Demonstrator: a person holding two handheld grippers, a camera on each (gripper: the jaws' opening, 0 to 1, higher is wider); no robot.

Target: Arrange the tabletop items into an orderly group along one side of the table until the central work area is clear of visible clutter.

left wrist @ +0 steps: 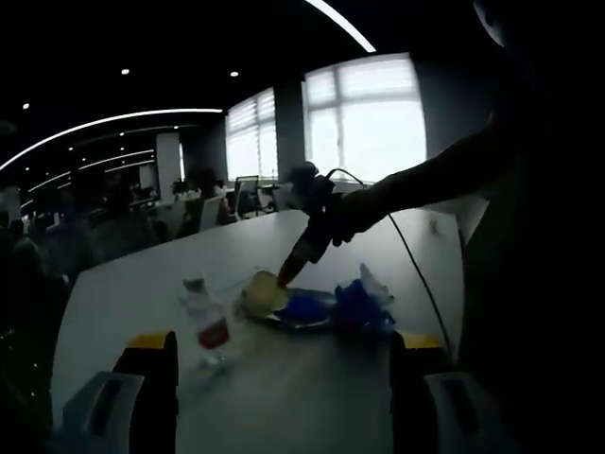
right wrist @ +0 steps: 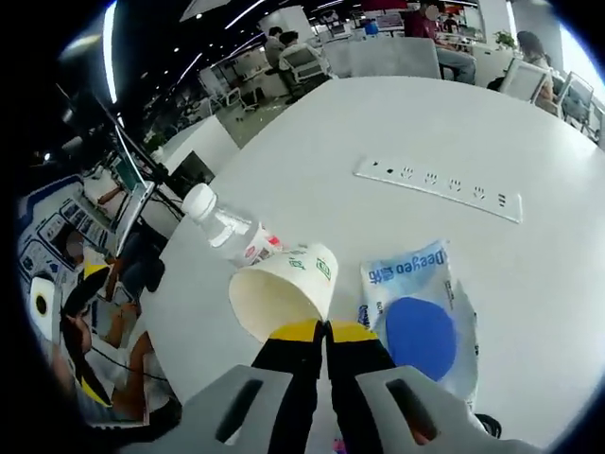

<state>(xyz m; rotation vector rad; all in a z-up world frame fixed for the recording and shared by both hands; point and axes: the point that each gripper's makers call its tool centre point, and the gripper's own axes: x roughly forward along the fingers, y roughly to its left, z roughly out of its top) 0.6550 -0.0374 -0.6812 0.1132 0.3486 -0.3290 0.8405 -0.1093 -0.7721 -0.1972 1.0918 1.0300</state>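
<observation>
Right gripper: yellow-tipped jaws pressed together, pinching the near rim of the paper cup. Cup is tipped on its side, open mouth toward the camera, green print on its wall. Just behind the cup lies a small clear water bottle, white cap, red label, on its side and touching or nearly touching the cup; can't tell which. Right of the jaws, a white-and-blue wipes pack lies flat on the white table, with a round blue lid on it, just beside the cup. Farther out, a white power strip sits well apart from the group, angled across the tabletop. Beyond the table edge: office desks, chairs, people seated. Left gripper: jaws spread wide, nothing between them, hovering over the near part of the table. In the left gripper view the scene is dark and backlit. The bottle there looks upright, in front of the left jaw; the cup is right of it, with the right gripper coming down onto it from a person's outstretched arm, cable trailing. The blue pack lies just right of the cup. Bright windows behind.
</observation>
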